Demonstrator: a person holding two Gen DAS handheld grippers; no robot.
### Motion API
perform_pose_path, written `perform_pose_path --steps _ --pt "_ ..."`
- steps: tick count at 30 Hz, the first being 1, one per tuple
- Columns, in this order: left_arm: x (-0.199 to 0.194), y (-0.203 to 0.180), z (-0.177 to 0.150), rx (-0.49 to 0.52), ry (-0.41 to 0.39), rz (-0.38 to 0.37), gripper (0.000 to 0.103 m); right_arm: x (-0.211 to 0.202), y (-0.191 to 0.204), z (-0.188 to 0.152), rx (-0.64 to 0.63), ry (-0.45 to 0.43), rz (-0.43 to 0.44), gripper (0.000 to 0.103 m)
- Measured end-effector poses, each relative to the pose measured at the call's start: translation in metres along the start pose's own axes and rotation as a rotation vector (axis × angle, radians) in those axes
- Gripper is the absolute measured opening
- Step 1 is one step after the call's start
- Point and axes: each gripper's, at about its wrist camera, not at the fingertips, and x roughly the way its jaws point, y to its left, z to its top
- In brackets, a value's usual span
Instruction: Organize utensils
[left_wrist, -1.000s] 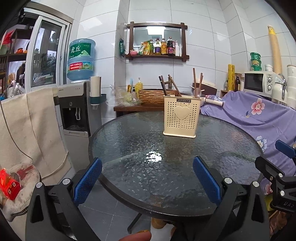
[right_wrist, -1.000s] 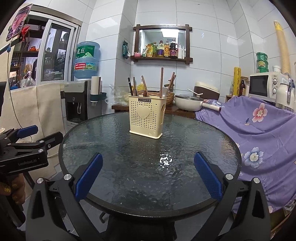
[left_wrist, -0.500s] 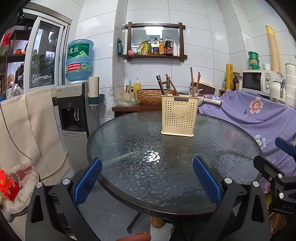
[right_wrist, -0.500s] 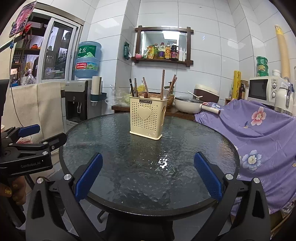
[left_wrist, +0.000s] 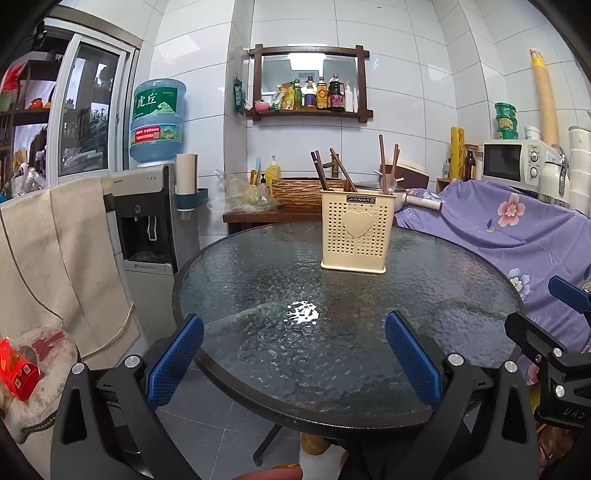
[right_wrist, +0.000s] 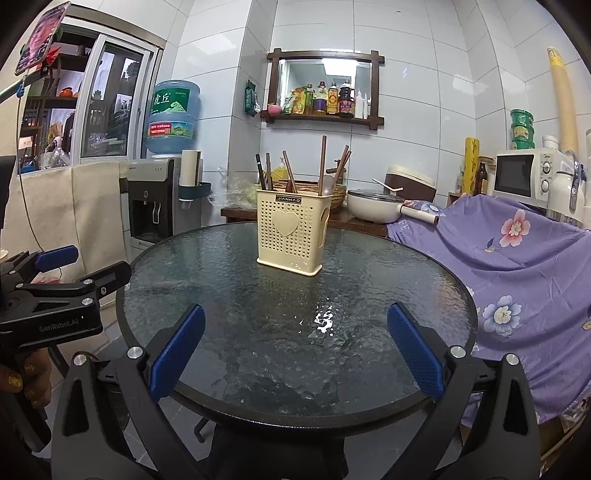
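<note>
A cream perforated utensil holder (left_wrist: 356, 231) (right_wrist: 291, 230) with a heart on its front stands upright on the far half of a round glass table (left_wrist: 258, 295) (right_wrist: 388, 295). Several dark chopsticks (left_wrist: 320, 171) (right_wrist: 322, 162) and a spoon (left_wrist: 388, 181) (right_wrist: 327, 185) stick up out of it. My left gripper (left_wrist: 293, 350) is open at the table's near edge, nothing between its blue pads. My right gripper (right_wrist: 295, 345) is also open and empty at the near edge, to the right of the left one. Each shows at the side of the other's view.
A water dispenser (left_wrist: 147, 218) and a hanging cloth (left_wrist: 55, 266) stand left of the table. A purple flowered sheet (right_wrist: 517, 251) covers furniture on the right. Behind are a wooden counter with a basket (left_wrist: 295, 190), a white pan (right_wrist: 373, 208) and a microwave (right_wrist: 524, 173).
Both grippers have shifted slightly, so the holder sits a little differently in each view. Neither jaw has changed; nothing on the table has moved.
</note>
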Motion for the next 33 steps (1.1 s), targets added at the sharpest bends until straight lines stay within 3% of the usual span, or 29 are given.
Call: perform_pose_path --steps 33 --pt "0.0075 -0.0041 -0.0006 0.005 0.041 0.012 0.097 0.005 -0.001 -0.001 -0.004 0.019 -0.002 0.097"
